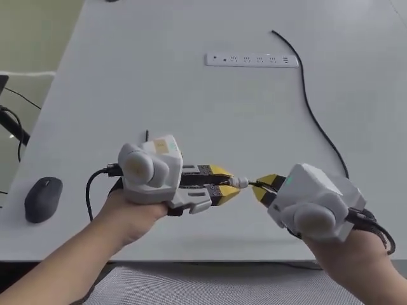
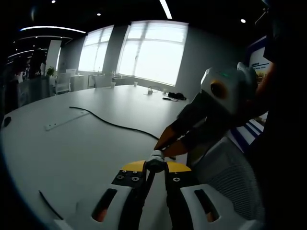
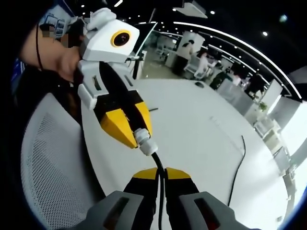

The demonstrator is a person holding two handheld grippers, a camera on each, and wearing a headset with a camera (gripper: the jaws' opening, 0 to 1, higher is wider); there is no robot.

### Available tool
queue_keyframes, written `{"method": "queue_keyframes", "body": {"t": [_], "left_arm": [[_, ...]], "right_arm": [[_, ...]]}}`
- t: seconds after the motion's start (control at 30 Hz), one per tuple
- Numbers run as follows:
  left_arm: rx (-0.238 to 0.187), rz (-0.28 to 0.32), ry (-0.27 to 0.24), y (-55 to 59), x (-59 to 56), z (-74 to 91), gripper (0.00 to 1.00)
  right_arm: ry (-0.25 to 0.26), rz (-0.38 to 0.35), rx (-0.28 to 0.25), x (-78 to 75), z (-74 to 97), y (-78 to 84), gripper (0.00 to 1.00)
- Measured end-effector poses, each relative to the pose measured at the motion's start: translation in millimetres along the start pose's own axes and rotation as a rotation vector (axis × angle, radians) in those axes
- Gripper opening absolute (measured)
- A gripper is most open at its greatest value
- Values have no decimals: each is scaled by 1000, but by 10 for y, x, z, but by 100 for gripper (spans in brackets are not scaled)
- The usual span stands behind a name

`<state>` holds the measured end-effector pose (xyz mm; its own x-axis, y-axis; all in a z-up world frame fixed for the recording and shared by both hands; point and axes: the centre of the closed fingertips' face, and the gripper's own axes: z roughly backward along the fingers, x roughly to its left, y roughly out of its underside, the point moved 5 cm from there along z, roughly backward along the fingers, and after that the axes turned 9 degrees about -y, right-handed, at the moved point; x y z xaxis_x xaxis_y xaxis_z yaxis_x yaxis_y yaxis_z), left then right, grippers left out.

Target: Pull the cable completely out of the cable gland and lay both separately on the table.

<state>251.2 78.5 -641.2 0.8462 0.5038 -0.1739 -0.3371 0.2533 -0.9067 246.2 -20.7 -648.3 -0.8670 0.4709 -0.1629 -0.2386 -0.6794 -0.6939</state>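
I hold both grippers tip to tip above the near edge of the white table [image 1: 191, 101]. My left gripper [image 1: 224, 183] is shut on the white cable gland [image 1: 238, 182], which pokes out between its yellow tips [image 2: 155, 162]. A thin black cable [image 1: 253, 185] runs from the gland into my right gripper [image 1: 266, 185], which is shut on it. In the right gripper view the cable [image 3: 157, 162] leaves the gland [image 3: 144, 139] and passes between the right gripper's yellow tips [image 3: 161, 175].
A white power strip [image 1: 252, 60] lies far across the table, with a black cord [image 1: 311, 108] running toward the right edge. A dark mouse [image 1: 42, 199] sits at the near left. A mesh chair seat [image 1: 210, 284] lies below the table edge.
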Motion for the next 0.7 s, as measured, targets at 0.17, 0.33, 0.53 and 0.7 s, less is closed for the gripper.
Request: {"method": "queue_keyframes", "body": {"t": [0.17, 0.33, 0.53, 0.7], "left_arm": [[-5, 4, -2, -5, 0, 16, 15], [-9, 5, -3, -13, -1, 23, 15], [-18, 5, -4, -27, -3, 15, 15], [-21, 4, -7, -35, 1, 10, 15]], "right_arm": [[7, -61, 13, -54, -15, 131, 0], [18, -143, 17, -107, -25, 262, 0], [30, -226, 23, -149, -46, 415, 0], [37, -299, 29, -163, -62, 520, 0]]}}
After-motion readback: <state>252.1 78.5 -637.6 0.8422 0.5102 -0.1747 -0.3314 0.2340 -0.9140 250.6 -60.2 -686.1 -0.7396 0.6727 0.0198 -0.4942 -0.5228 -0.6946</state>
